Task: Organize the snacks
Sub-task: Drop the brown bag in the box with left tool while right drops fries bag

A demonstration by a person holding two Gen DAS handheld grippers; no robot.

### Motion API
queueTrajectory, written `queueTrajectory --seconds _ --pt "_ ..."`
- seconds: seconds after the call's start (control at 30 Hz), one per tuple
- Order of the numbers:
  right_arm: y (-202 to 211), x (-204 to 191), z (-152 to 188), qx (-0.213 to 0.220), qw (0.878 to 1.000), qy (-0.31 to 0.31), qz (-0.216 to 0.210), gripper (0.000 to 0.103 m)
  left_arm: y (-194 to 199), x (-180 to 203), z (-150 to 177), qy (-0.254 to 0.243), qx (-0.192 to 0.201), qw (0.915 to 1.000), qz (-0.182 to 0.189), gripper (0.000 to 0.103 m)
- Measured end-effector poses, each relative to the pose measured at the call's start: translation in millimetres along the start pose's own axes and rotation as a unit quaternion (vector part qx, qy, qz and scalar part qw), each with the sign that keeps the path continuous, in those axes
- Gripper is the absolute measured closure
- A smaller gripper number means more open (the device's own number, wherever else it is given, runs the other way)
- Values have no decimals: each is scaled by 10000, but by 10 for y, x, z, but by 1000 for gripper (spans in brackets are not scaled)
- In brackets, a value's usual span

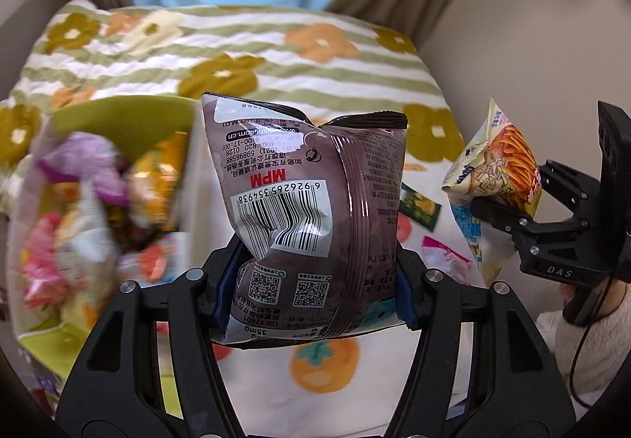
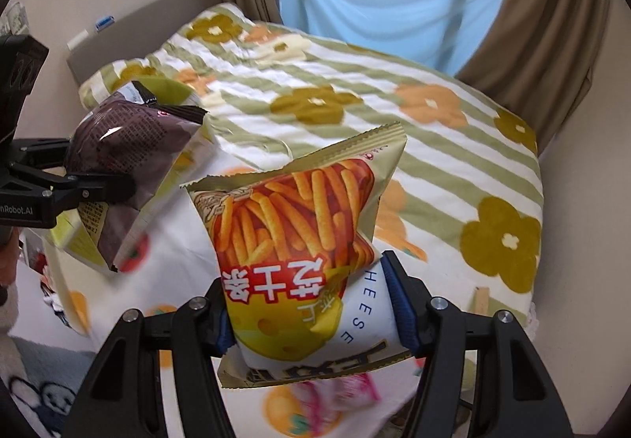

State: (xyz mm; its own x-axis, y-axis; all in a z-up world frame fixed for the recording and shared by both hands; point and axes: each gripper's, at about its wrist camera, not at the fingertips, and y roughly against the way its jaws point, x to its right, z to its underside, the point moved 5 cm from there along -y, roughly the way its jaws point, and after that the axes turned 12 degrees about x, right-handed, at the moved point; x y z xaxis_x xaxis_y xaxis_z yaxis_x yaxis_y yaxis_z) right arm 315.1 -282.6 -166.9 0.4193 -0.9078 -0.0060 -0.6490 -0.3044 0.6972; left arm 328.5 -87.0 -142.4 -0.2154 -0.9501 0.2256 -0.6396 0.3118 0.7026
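Observation:
My left gripper (image 1: 313, 292) is shut on a brown snack bag (image 1: 299, 201) with a barcode, held up above the bed; the same brown bag (image 2: 118, 158) shows at the left of the right wrist view. My right gripper (image 2: 315, 315) is shut on a cheese-stick snack bag (image 2: 299, 240) printed with orange sticks, and that bag (image 1: 497, 161) appears at the right of the left wrist view. A green bag (image 1: 98, 193) full of mixed snack packs sits at the left, blurred.
Both bags hang over a bed with a flowered, green-striped blanket (image 1: 244, 55) and a white cloth with orange fruit prints (image 1: 323, 363). Loose small packets (image 1: 420, 209) lie on the cloth. Curtains (image 2: 552, 23) and a blue sheet hang behind the bed. A sleeve (image 1: 591, 339) shows at the right edge.

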Motion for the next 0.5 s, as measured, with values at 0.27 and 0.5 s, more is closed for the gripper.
queueTrajectory --seconds 0.27,0.5 --pt "-25 -909 -488 408 9990 177 -73 44 560 -886 11 170 242 9994 -180 44" --pt "-151 -1676 -764 531 9984 -104 -184 44 805 -1678 197 118 82 9997 -207 44"
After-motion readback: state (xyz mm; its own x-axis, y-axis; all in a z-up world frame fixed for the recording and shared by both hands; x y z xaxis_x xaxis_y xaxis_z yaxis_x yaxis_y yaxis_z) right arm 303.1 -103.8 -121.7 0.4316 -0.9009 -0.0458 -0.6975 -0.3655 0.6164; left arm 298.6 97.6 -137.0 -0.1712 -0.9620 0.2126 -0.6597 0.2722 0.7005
